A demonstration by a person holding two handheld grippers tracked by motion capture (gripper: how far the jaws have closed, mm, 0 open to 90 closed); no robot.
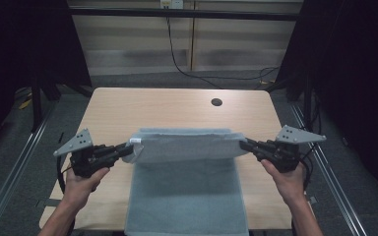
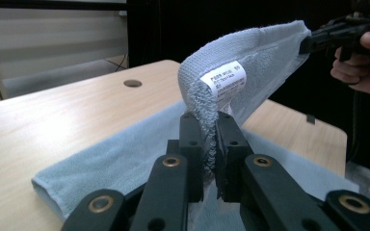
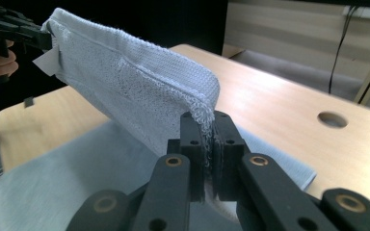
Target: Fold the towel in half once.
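Observation:
A light blue towel lies on the wooden table, its near part hanging over the front edge. Its far edge is lifted off the table and stretched between both grippers. My left gripper is shut on the towel's left corner, where a white care label shows. My right gripper is shut on the towel's right corner. The raised strip of towel sags slightly between the two grips, and the other hand's gripper holds its far end.
A round cable hole sits in the table's far right part. Black cables run along the floor behind the table. Metal rails flank the table on both sides. Bare tabletop lies beyond the towel.

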